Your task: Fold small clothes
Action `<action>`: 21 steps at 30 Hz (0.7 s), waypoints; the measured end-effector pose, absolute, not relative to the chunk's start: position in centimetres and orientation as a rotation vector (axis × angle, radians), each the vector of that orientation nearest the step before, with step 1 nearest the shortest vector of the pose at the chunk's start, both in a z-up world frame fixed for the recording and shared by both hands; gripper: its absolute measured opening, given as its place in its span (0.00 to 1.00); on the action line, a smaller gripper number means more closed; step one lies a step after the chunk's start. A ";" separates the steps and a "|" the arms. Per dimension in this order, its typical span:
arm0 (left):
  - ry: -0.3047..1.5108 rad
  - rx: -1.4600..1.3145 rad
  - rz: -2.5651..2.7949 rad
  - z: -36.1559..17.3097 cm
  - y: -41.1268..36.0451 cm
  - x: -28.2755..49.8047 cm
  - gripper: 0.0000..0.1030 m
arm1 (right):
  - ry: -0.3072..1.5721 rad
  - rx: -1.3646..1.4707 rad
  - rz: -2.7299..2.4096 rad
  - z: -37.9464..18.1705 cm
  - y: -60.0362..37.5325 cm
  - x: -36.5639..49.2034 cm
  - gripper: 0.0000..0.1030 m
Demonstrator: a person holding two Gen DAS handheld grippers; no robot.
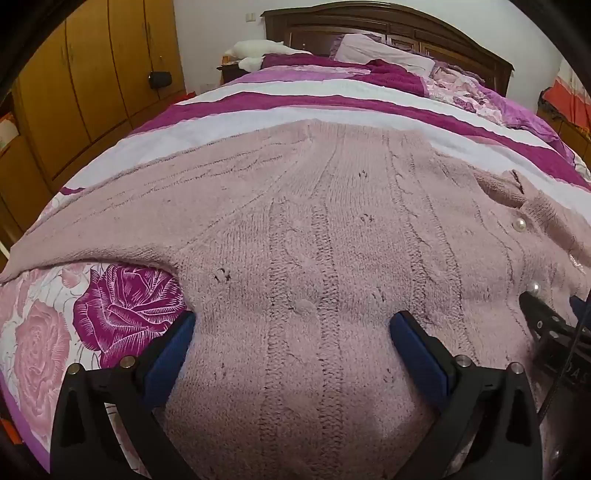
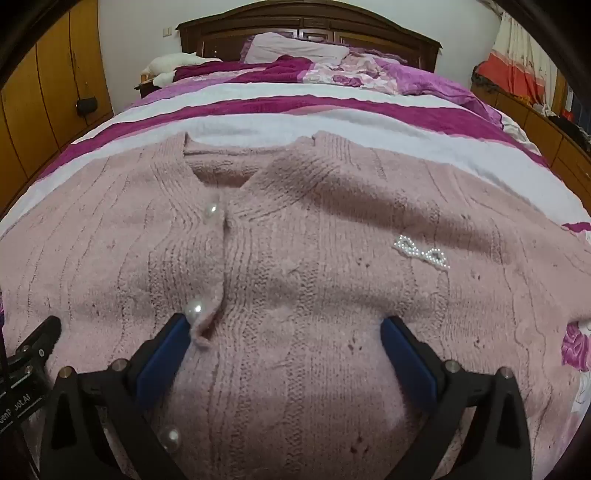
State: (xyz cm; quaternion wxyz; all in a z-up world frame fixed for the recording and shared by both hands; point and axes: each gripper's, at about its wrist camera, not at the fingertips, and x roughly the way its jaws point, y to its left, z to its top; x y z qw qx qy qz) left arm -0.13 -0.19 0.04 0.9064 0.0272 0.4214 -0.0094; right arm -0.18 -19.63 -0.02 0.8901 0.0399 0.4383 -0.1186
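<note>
Nearest the lens, the lower hem of the pink knitted cardigan (image 1: 314, 258) is cut off by the bottom of both views, so its foot-end edge cannot be made out. The left claw (image 1: 291, 325) stands at its widest, its blue pads (image 1: 173, 347) set down on or just above the knit with a broad span of fabric between them; whether the pads press the wool cannot be told, and nothing is gripped. The right claw (image 2: 282, 328) is likewise fully spread over the button placket, its left pad just beside a pearl button (image 2: 194, 308); it holds nothing. Each claw's black frame intrudes at the edge of the other's view. The cardigan lies flat, front up, across the foot end of the bed (image 2: 332, 110), its neckline toward the headboard (image 2: 306, 29) and one sleeve stretched toward the bed's left edge; a beaded bow (image 2: 421, 253) sits on the chest. Beyond it run magenta and white bedspread stripes (image 1: 314, 99), then a rumpled quilt (image 2: 369, 74) and a pillow (image 2: 295, 46). Wooden wardrobes (image 1: 92, 74) flank the left side, a small dark bag (image 1: 159, 78) hanging on a door.
</note>
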 end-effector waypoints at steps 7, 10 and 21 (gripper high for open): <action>0.878 0.036 -0.029 0.1 -0.2 -0.2 0.83 | 0.904 0.084 -0.245 0.0 -19.6 -0.2 1.00; 0.878 0.036 -0.030 0.1 -0.2 -0.2 0.83 | 0.904 0.083 -0.246 0.0 -19.6 -0.2 1.00; 0.879 0.033 -0.032 0.0 0.0 -0.1 0.83 | 0.904 0.084 -0.246 0.0 -19.6 -0.2 1.00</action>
